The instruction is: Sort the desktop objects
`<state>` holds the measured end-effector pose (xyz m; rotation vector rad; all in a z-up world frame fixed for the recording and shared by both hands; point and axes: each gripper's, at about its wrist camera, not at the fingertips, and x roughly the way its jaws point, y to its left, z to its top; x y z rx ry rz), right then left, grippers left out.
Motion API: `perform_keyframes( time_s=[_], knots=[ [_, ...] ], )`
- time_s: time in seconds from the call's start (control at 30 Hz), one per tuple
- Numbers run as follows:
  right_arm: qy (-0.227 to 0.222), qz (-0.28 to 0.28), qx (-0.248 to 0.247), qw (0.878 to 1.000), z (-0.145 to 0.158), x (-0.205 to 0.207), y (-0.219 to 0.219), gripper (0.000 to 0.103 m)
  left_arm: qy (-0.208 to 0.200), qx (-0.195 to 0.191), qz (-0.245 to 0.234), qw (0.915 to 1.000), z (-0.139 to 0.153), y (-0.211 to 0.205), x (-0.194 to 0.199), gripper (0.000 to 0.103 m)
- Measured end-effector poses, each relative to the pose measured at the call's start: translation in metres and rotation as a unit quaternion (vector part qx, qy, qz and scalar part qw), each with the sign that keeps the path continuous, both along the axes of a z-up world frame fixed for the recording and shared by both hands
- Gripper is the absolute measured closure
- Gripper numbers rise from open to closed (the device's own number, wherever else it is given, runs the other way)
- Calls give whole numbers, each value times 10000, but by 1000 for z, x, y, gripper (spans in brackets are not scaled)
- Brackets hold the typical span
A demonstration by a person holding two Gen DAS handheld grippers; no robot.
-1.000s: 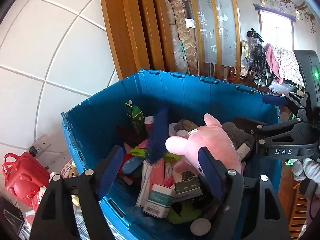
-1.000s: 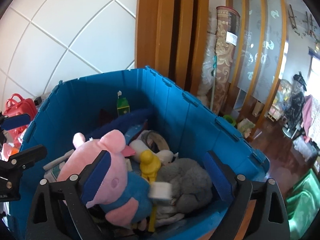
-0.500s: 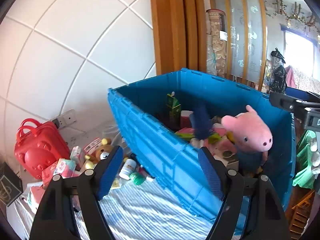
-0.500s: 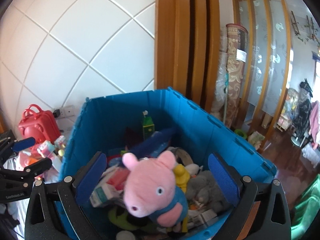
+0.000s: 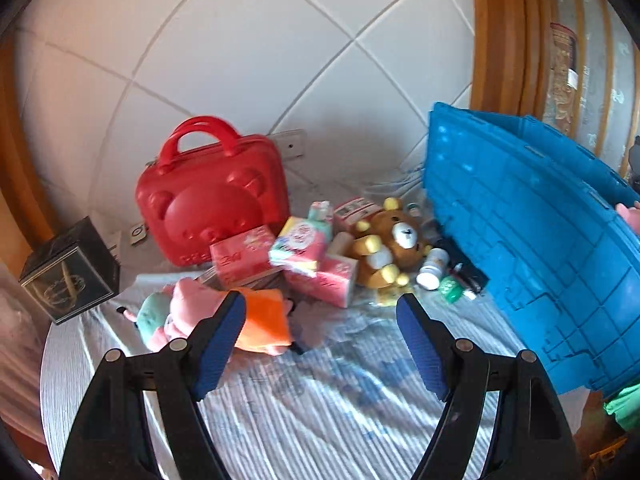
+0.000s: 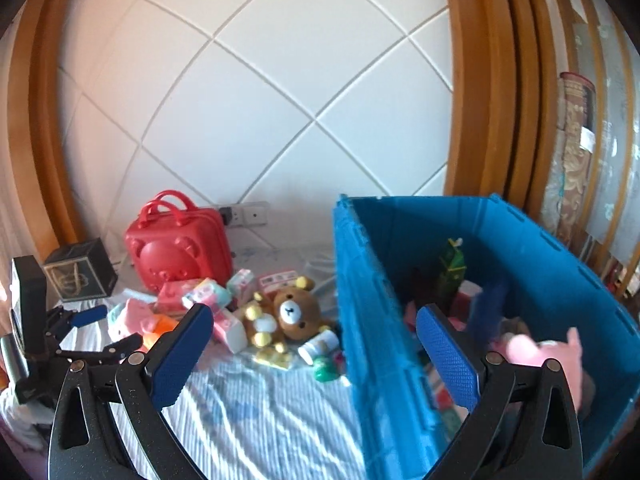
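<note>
My left gripper (image 5: pixel 319 344) is open and empty above the striped cloth, short of a pile of small things. In the pile are a brown bear plush (image 5: pixel 390 242), pink tissue packs (image 5: pixel 240 256), a pastel pack (image 5: pixel 298 242), an orange cloth (image 5: pixel 264 320) and a white bottle (image 5: pixel 432 268). The blue crate (image 5: pixel 540 232) stands to the right. My right gripper (image 6: pixel 314 356) is open and empty over the crate's near left wall (image 6: pixel 384 300). A pink pig plush (image 6: pixel 536 354) and a green carton (image 6: pixel 452 268) lie inside the crate. The left gripper (image 6: pixel 108 330) shows at the far left there.
A red bear-faced case (image 5: pixel 212 196) stands against the tiled wall behind the pile, and a black box (image 5: pixel 70 270) sits at the table's left edge. A wall socket (image 6: pixel 250 214) is behind the case. A small green item (image 5: pixel 450 290) lies beside the crate.
Both grippers have swung left, away from the crate's inside. The left one now faces the table pile, and the right one sits over the crate's left wall. Both stayed open.
</note>
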<state>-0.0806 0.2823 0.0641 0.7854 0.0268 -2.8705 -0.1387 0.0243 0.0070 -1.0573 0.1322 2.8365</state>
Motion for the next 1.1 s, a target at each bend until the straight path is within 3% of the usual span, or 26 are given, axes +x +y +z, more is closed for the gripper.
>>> perform_keyframes(
  time_s=[0.33, 0.6, 0.77, 0.97, 1.1],
  knots=[
    [-938, 453, 9, 9946, -73, -138, -104, 0, -502, 80, 955, 9941, -42, -111, -71, 26],
    [-1914, 277, 76, 9811, -162, -309, -148, 0, -984, 20, 1441, 9847, -92, -161, -166, 26],
    [-2388, -62, 351, 9704, -230, -420, -160, 0, -1118, 198, 1522, 9818, -126, -177, -206, 26],
    [-3175, -421, 459, 9462, -293, -502, -138, 0, -1295, 80, 1467, 9806, -158, -177, -231, 26],
    [-4033, -303, -374, 9138, -321, -507, -121, 0, -1385, 119, 1571, 9778, -163, -187, -231, 26]
  ],
)
